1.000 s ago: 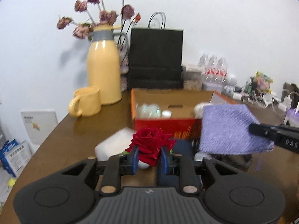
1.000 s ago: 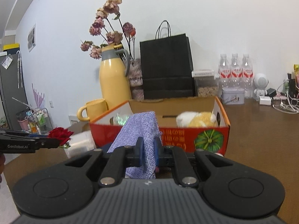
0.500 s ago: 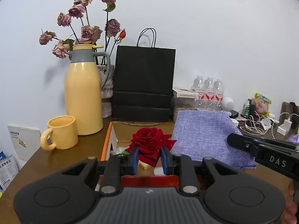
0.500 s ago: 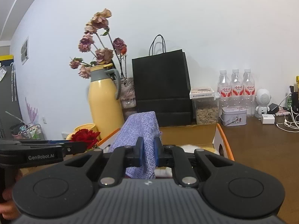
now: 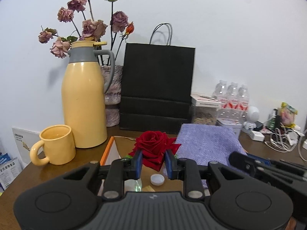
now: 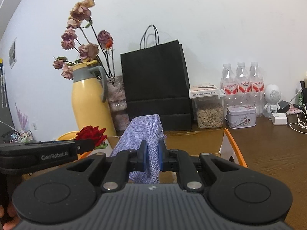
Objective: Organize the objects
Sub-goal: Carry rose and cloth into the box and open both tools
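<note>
Two loads are carried at once: the left gripper [image 5: 153,162] clamps a red rose [image 5: 155,143] and the right gripper [image 6: 152,158] pinches a purple cloth [image 6: 145,134], both over the cardboard box [image 6: 229,143] just below the jaws, so each probably wants lowering inside before letting go.

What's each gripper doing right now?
Left gripper: shut on the red rose.
Right gripper: shut on the purple cloth.
</note>
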Motion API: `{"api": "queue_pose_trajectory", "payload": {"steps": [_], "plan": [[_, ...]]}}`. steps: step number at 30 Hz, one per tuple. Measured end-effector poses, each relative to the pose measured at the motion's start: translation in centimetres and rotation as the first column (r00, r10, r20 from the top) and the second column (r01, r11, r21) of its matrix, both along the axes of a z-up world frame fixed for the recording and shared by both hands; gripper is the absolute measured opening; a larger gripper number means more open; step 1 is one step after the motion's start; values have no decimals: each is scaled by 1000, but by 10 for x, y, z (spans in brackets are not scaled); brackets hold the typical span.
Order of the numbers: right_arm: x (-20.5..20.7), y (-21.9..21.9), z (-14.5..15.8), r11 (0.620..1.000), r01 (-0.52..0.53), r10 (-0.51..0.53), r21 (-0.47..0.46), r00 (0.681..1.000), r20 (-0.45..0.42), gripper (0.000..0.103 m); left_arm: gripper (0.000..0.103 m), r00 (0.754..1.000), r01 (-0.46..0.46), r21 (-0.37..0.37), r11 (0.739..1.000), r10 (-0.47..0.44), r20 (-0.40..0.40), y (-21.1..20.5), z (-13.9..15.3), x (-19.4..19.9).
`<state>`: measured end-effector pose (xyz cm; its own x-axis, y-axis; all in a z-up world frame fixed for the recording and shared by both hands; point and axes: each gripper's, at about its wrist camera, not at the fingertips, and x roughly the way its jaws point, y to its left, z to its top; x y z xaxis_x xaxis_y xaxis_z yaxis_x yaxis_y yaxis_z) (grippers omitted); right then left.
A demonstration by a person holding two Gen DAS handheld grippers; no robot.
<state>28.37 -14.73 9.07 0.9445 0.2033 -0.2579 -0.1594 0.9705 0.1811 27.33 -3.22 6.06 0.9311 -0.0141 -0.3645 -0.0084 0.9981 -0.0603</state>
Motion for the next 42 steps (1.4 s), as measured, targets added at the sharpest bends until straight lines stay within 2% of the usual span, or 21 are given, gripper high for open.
{"api": "queue_pose_trajectory", "payload": {"steps": [4,11,15,16,17,18,19,20,22,23,24,32,42], "plan": [[14,-2,-11,1000,16,-16,-5,999,-28,12,23,1000,-28,5,1000,28,-12,-1,-8,19],[21,-2,-21,999,25,-27,-27,998,-64,12,23,998,-15,17,1000,16,-58,3,-27,31],[22,-1,-24,999,32,-36,-41,996,-78,17,29,998,-9,21,1000,10,-58,5,-31,29],[21,-1,-25,998,37,-41,-45,996,-83,24,40,999,-12,24,1000,13,-52,5,-31,28],[20,-1,-26,998,43,-47,-53,995,-87,39,50,999,-15,28,1000,16,-44,5,-30,26],[19,-1,-26,996,57,-63,-65,994,-89,50,73,999,-18,28,999,19,-37,6,-29,24],[18,-2,-26,995,70,-76,-73,993,-85,67,91,999,-24,28,999,24,-24,7,-29,22],[15,-3,-26,993,81,-88,-82,993,-78,79,94,1000,-31,28,999,31,-2,7,-27,19],[12,-5,-24,991,95,-102,-93,992,-71,87,97,999,-48,24,999,48,25,9,-25,14],[10,-6,-24,991,100,-106,-94,992,-68,97,99,998,-54,19,998,53,27,11,-24,13],[9,-7,-23,990,104,-111,-95,992,-66,102,102,998,-59,14,998,59,28,12,-23,13],[4,-7,-21,987,117,-124,-111,991,-58,103,103,996,-78,-7,997,78,38,15,-21,7],[-12,-5,-16,985,112,-118,-129,992,-41,103,103,998,-40,7,999,40,55,9,-21,-7]]}}
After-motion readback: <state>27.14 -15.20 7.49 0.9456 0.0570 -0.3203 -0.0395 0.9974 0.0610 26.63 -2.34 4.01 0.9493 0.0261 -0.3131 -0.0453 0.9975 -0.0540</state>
